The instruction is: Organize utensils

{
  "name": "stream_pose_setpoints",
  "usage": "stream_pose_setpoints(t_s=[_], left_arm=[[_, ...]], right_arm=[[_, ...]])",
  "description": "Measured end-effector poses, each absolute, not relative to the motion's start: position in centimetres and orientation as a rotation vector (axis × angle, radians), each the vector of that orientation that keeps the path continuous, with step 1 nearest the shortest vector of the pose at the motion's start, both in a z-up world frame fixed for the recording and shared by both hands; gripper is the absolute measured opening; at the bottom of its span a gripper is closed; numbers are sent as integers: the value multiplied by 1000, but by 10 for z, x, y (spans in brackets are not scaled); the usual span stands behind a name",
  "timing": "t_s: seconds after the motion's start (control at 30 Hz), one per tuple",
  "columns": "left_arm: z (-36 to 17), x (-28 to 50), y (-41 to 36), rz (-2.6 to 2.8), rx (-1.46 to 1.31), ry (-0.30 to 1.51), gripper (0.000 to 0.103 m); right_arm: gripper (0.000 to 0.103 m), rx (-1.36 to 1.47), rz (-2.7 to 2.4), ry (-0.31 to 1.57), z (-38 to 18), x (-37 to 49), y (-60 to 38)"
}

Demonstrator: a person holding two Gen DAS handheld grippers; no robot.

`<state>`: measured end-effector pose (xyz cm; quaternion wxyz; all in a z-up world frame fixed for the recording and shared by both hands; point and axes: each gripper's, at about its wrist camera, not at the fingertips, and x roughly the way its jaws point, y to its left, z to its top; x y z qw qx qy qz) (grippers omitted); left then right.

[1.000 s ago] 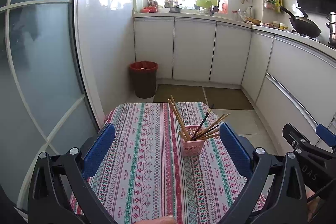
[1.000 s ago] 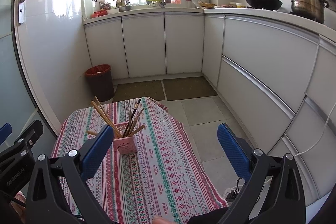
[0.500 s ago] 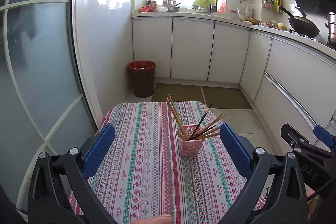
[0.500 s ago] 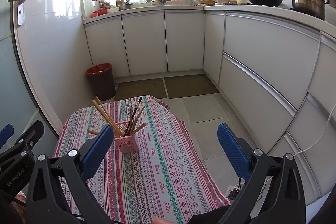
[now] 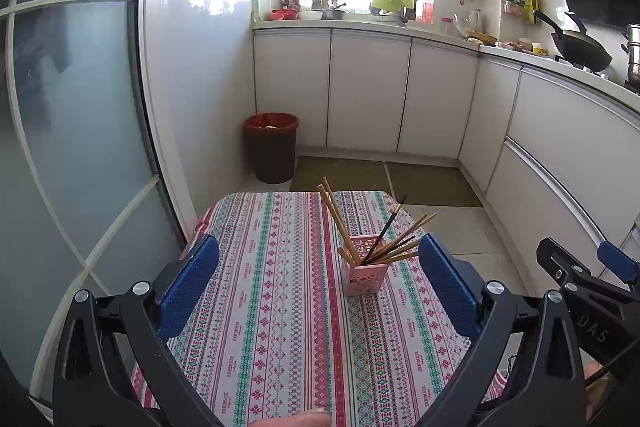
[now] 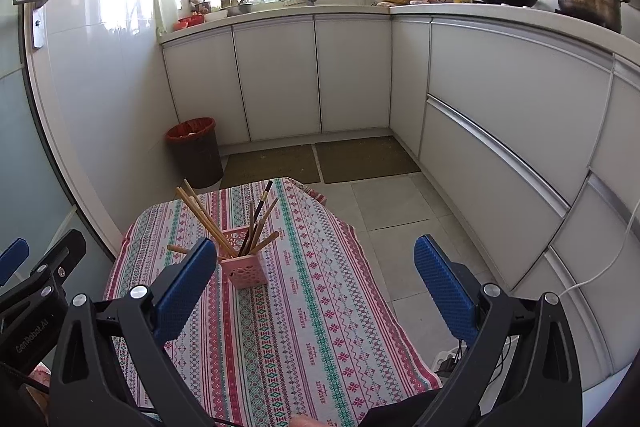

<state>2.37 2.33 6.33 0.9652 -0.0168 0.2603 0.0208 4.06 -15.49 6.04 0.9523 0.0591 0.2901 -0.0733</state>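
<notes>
A pink perforated holder (image 5: pixel 365 273) stands upright on the patterned tablecloth (image 5: pixel 280 291), with several wooden chopsticks (image 5: pixel 336 219) and one dark chopstick (image 5: pixel 386 227) fanned out of it. It also shows in the right wrist view (image 6: pixel 246 269). My left gripper (image 5: pixel 318 287) is open and empty, held above the table short of the holder. My right gripper (image 6: pixel 316 293) is open and empty, to the right of the holder and above the cloth (image 6: pixel 320 307).
A red-rimmed bin (image 5: pixel 271 147) stands on the floor beyond the table. White cabinets (image 6: pixel 500 131) run along the back and right. A glass door (image 5: pixel 72 147) is at the left. A white cable (image 6: pixel 600 267) and a power strip (image 6: pixel 448 361) lie at the floor right.
Both grippers have drawn back and risen slightly; the table and holder sit a little lower and farther in both views. The holder and chopsticks have not moved.
</notes>
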Motion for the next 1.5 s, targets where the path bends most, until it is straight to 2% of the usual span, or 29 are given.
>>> stream_pose_setpoints(t_s=[1.0,1.27,1.5], left_arm=[[59,27,22,38,-34,546,96],[60,25,20,15,-18,509,89],[61,27,23,17,-40,530,96]], right_arm=[[96,130,-142,606,54,41,-155],[96,140,-132,616,52,43,-154],[96,144,-134,615,52,43,-155]])
